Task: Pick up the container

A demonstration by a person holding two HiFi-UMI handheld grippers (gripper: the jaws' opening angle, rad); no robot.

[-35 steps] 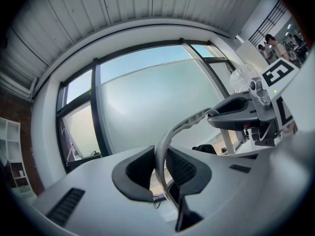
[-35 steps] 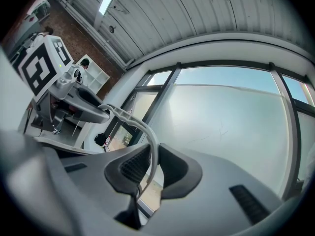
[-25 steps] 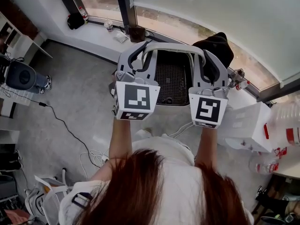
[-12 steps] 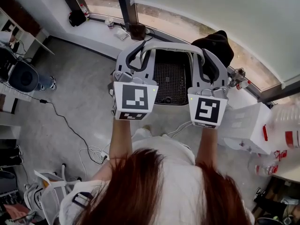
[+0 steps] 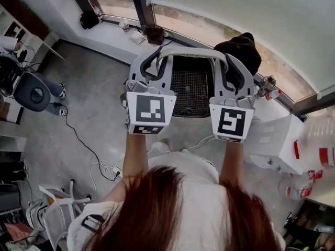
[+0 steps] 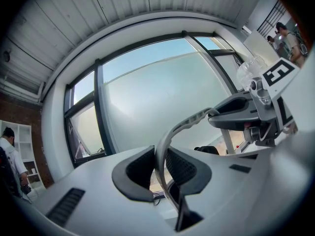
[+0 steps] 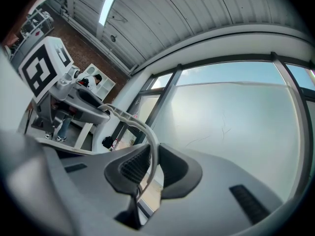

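Closest to the camera, my hair [image 5: 157, 213] filled the bottom of the head view and hid my shoulders and most of my forearms. Above it the two marker cubes faced the camera and covered the container's near edge.

My left gripper [image 5: 150, 69] was closed partway, its dark ribbed pads pressed on either side of the handle [image 5: 191, 51], the arched white band of the container [image 5: 191, 90]. Its own view showed the left gripper [image 6: 162, 168] with that band [image 6: 170, 136] pinched between the pads and curving off toward the other tool. My right gripper [image 5: 233, 72] held the opposite end the same way. In its own view, the right gripper [image 7: 147, 166] had the band [image 7: 147, 132] between its pads.

The container hung between the two tools, up off the floor, its dark mesh bottom showing. Its side walls were hidden behind the gripper bodies, and I could not make out a small dark thing on the mesh.

Below, a cable [image 5: 78, 140] trailed across the grey floor, and a chair [image 5: 34, 95] stood at the left. A white box [image 5: 277, 140] sat to the right, with blurred bottles cut off at the edge. Farthest off, a black bundle [image 5: 242, 51] lay on the window sill.
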